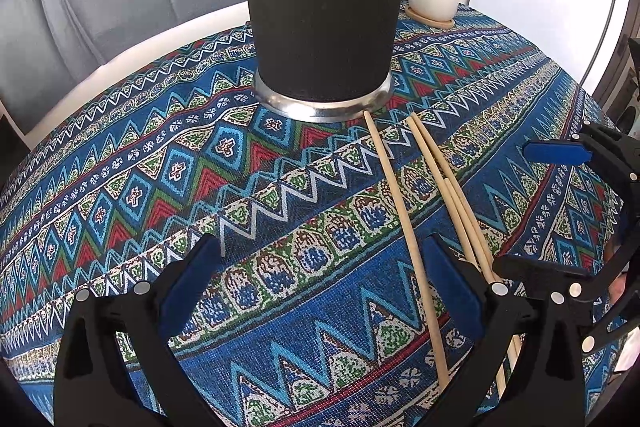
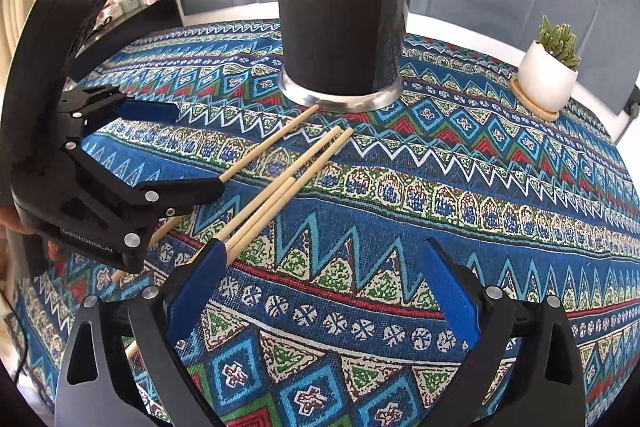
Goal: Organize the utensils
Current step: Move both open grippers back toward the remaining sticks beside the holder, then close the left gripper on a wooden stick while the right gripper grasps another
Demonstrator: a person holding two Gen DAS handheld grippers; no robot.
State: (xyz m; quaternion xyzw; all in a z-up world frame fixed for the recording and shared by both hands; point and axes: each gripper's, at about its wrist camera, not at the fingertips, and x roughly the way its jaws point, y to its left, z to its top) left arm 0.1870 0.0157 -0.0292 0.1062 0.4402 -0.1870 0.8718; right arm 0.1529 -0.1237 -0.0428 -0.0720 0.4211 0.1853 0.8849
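Just in front of the black tumbler [image 1: 322, 11], four chopsticks [image 1: 436, 183] lie loose on the patterned cloth [image 1: 200, 187], one tip touching its steel base. Both my left gripper [image 1: 320, 279] and right gripper [image 2: 320, 283] stand spread, holding nothing. I judge the sticks light, stiff and prone to rolling; I'd pinch one near mid-shaft.

Four wooden chopsticks [image 2: 280, 163] lie on the patterned tablecloth [image 2: 440, 187]: one a little apart on the left, three bunched just to its right, all four running from the near edge toward the far side. One tall black tumbler [image 2: 336, 7] with a silver base stands beyond their far tips. One small succulent in a white pot [image 2: 550, 79] sits at the far right, on one round wooden coaster [image 2: 532, 103]. Two handheld grippers are about: the left gripper [image 1: 320, 267] and the right gripper [image 2: 324, 279].
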